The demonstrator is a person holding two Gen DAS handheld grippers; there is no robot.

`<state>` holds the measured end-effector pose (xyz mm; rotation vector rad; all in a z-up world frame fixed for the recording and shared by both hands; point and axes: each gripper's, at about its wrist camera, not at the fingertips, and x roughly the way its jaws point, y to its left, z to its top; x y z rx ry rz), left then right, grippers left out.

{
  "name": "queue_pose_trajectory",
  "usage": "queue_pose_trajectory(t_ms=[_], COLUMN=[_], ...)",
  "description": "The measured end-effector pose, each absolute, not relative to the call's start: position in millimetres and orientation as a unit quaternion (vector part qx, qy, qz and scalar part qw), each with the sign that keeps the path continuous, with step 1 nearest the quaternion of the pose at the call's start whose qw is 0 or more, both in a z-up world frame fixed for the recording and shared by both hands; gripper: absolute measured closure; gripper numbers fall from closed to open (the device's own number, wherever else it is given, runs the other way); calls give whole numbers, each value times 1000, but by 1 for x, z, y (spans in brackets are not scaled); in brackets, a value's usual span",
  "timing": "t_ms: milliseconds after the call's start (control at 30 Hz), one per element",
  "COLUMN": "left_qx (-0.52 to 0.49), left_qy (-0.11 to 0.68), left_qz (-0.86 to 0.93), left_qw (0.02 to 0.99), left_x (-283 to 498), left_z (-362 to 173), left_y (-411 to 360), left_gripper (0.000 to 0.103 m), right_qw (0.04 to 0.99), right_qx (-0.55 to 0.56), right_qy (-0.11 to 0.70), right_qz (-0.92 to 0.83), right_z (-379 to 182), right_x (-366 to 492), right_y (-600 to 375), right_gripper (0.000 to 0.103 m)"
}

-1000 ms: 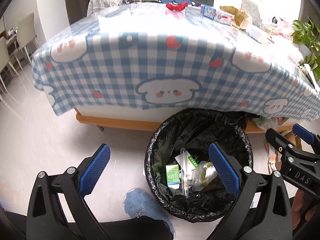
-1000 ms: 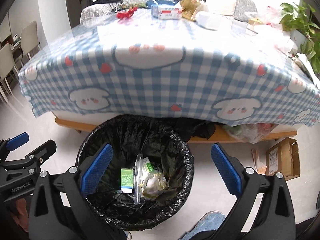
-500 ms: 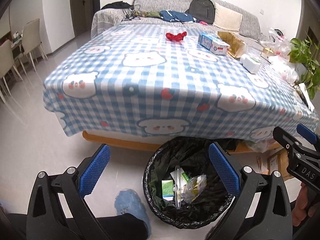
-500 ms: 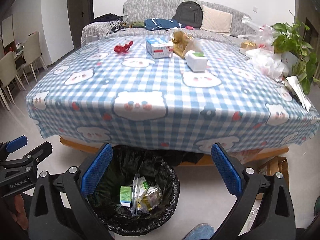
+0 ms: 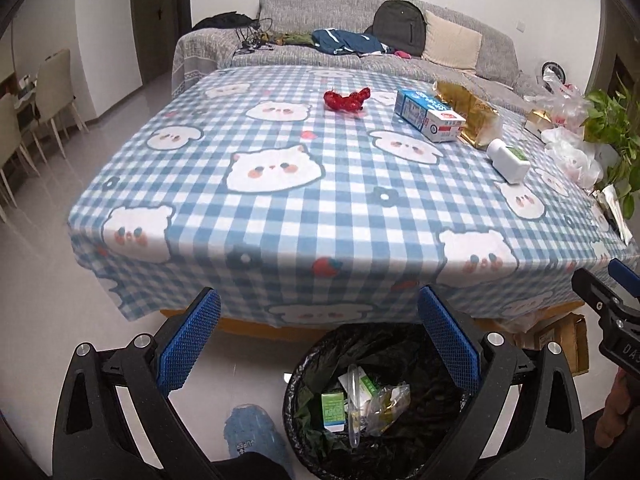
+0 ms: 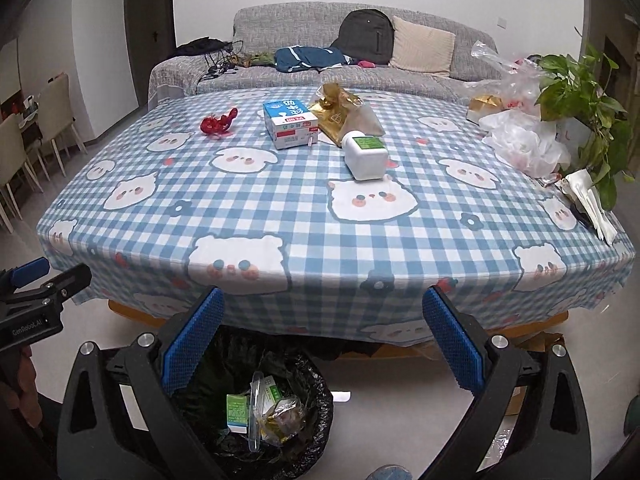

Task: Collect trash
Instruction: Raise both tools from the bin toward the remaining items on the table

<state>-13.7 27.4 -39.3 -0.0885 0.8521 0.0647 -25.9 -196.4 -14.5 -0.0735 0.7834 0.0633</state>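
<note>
Directly below and between my two grippers stands the black-lined trash bin [image 5: 384, 400], already holding a small green carton [image 5: 333, 407], a clear plastic piece and a crumpled wrapper, so it sits where drops are easy. My left gripper [image 5: 318, 350] and right gripper [image 6: 324, 346] both hang with fingers spread wide and nothing between them, ready for the next pick. Ahead of them, on the checked tablecloth [image 6: 280, 200], wait a white bottle [image 6: 366, 156] lying on its side, a blue milk carton [image 6: 291, 123], a gold bag [image 6: 338, 114] and a red wrapper [image 6: 218, 122] farther left. Compared with a second ago, both grippers have risen and tilted up from the bin, so the tabletop now fills the view.
</note>
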Motion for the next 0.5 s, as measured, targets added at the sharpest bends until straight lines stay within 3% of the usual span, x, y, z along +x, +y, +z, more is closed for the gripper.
queue_pose_trajectory(t_ms=[500], left_qx=[-31], left_qy=[408], left_qz=[11], left_qw=[913], left_x=[80], left_z=[-38], left_y=[26], left_gripper=[6], right_qw=[923], right_qx=[-17], right_qy=[385], right_qz=[4], right_z=[-21], right_x=[55], right_y=[-217], right_gripper=[8])
